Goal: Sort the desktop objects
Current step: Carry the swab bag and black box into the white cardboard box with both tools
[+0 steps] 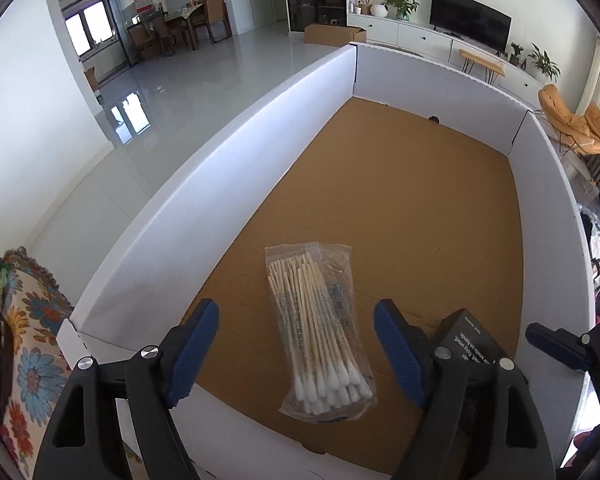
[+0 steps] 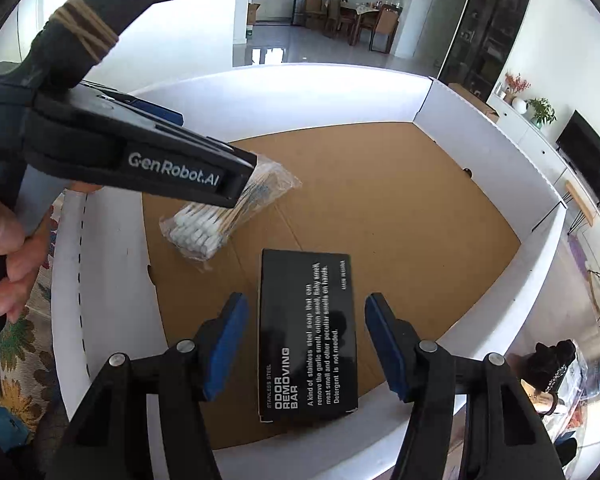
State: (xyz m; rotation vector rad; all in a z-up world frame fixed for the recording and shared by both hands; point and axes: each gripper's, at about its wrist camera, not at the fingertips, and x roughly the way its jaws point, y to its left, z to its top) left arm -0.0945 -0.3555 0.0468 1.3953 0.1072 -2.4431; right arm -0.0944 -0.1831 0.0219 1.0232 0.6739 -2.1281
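Note:
A clear bag of cotton swabs (image 1: 322, 332) lies on the brown floor of a white-walled cardboard box (image 1: 236, 152). My left gripper (image 1: 296, 354) is open above it, fingers on either side, not touching. The bag also shows in the right wrist view (image 2: 220, 216), partly hidden by the left gripper's body. A black "Odor Removing Bar" box (image 2: 306, 334) lies flat on the box floor near its front wall. My right gripper (image 2: 302, 346) is open above it, fingers apart on both sides. The black box's corner shows in the left wrist view (image 1: 470, 338).
The cardboard box's white walls (image 2: 500, 184) enclose the work area; its brown floor (image 2: 400, 208) stretches back. A floral cloth (image 1: 32, 360) lies to the left outside the box. A black item (image 2: 552, 360) sits outside to the right.

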